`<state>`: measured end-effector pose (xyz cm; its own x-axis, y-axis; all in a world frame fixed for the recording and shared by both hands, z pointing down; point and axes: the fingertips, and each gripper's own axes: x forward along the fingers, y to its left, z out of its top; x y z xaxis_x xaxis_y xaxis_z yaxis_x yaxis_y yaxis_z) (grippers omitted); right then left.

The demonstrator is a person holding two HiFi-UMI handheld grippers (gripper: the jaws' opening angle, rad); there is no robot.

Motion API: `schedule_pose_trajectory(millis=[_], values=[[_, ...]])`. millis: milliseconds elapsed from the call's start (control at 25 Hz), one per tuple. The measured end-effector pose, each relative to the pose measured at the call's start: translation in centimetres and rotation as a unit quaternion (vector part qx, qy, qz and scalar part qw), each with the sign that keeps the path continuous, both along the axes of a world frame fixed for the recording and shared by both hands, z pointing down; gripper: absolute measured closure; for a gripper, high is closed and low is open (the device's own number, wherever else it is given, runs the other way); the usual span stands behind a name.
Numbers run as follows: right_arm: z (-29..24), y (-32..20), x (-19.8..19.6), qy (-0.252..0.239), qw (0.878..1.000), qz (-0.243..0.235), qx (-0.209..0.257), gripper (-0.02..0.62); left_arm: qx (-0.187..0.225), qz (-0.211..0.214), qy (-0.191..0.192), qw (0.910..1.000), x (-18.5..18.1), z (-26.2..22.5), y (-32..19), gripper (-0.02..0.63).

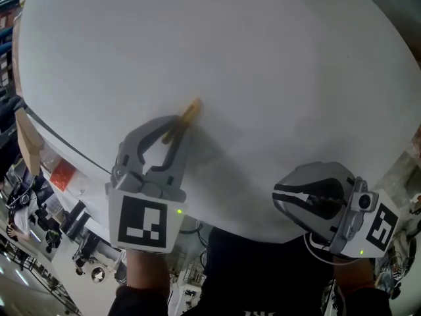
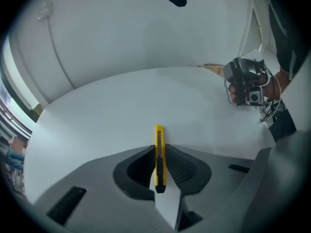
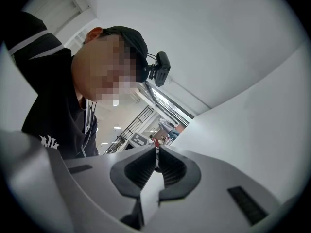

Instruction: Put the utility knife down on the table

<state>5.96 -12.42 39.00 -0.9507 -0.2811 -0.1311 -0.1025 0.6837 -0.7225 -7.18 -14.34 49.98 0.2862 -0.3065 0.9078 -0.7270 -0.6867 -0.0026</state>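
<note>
One utility knife (image 2: 159,152), pinched in the left tongs (image 2: 159,148), points straight ahead over the counter (image 1: 263,58); right tongs (image 3: 156,152) closed, empty.

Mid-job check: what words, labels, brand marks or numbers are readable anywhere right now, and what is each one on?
No word or number reads clearly in any view.
White print on the person's dark top: cut off and too blurred to read.
Left hand-held gripper and right hand-held gripper: their cubes carry only black-and-white square markers, no letters.
Utility knife: no print visible.
</note>
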Motion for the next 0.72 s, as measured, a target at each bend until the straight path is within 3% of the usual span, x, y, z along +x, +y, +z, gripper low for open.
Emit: schedule_pose_trajectory(millis=[400, 560, 640, 680, 720], values=[[0.0, 0.1, 0.0, -0.004, 1.000, -0.005, 0.006, 0.589, 0.004, 0.000, -0.006, 1.0000, 0.1, 0.4, -0.5, 0.534], [-0.4, 0.7, -0.1, 0.000, 1.000, -0.009, 0.017, 0.589, 0.039, -0.002, 0.003, 0.9992, -0.2, -0.5, -0.8, 0.528], [-0.6, 1.7, -0.4, 0.013, 1.000, -0.009, 0.027, 0.588, 0.082, -0.028, 0.043, 0.9953, -0.8, -2.2, -0.3, 0.535], [-0.3, 2.0, -0.5, 0.025, 0.999, -0.004, 0.029, 0.589, 0.112, -0.053, 0.084, 0.9888, -1.3, -3.3, 0.1, 0.563], [0.1, 2.1, -0.6, 0.042, 0.999, 0.005, 0.026, 0.589, 0.151, -0.077, 0.140, 0.9755, -1.6, -4.6, 0.5, 0.581]])
